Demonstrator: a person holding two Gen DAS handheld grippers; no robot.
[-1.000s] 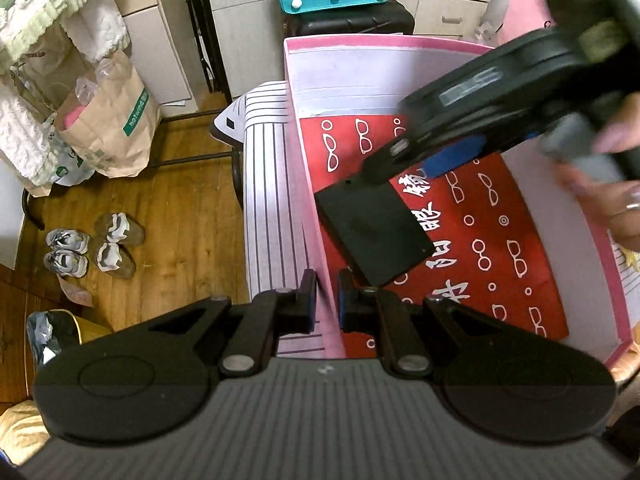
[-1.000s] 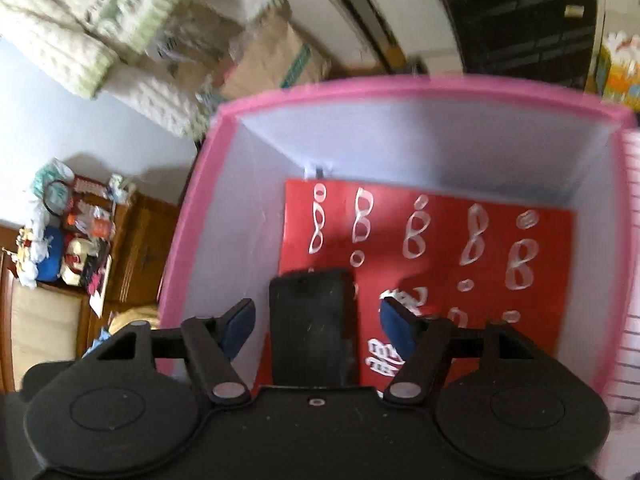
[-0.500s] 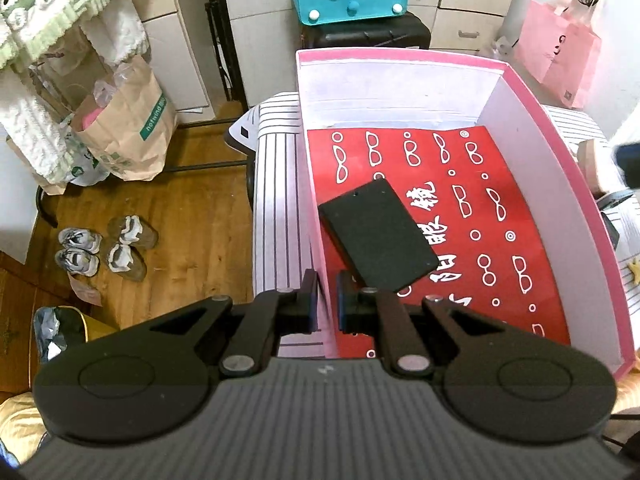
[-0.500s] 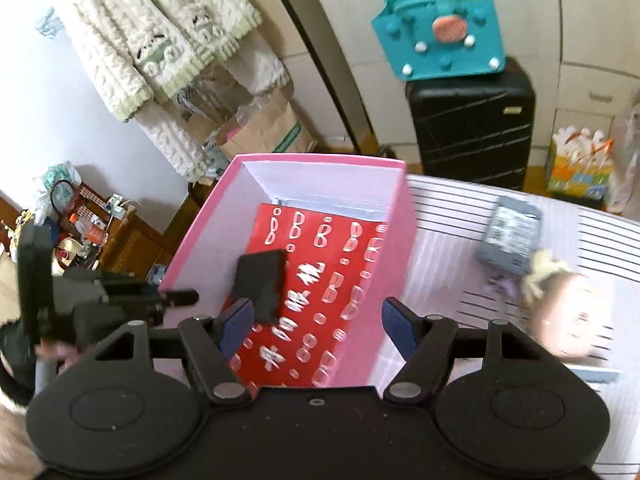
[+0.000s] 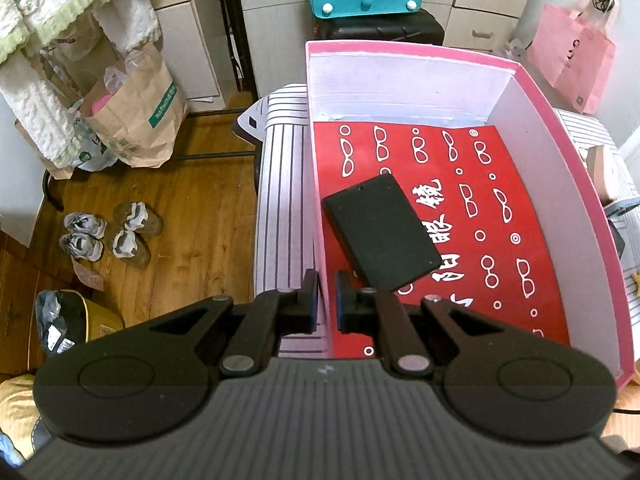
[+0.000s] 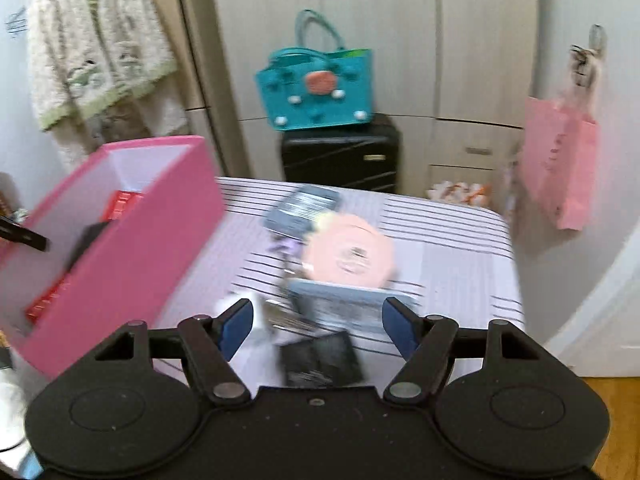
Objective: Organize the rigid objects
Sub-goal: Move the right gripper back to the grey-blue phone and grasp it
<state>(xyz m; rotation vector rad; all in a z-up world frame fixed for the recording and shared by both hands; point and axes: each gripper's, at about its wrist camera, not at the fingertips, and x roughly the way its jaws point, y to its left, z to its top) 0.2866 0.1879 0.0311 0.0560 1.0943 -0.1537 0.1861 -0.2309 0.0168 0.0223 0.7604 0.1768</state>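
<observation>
A pink box [image 5: 560,128] with a red patterned floor sits on the striped table. A flat black slab [image 5: 380,232] lies inside it. My left gripper [image 5: 327,304] is shut on the box's left wall [image 5: 316,200], one finger on each side. The box also shows in the right wrist view [image 6: 132,240], at the left. My right gripper [image 6: 316,324] is open and empty above the table, over a small black card [image 6: 320,360], a blue-grey flat pack [image 6: 348,304], a round pink item [image 6: 348,252] and a grey packet [image 6: 304,208]. That view is blurred.
The striped table [image 6: 460,272] ends near a white wall on the right. A black suitcase [image 6: 340,152] with a teal bag [image 6: 316,92] stands behind it. A pink bag [image 6: 560,160] hangs at the right. Shoes [image 5: 108,232] and paper bags [image 5: 136,112] lie on the wooden floor at the left.
My right gripper has left the black slab in the box, pulled out, and swung right over the table items. My left gripper has kept its hold on the box wall.
</observation>
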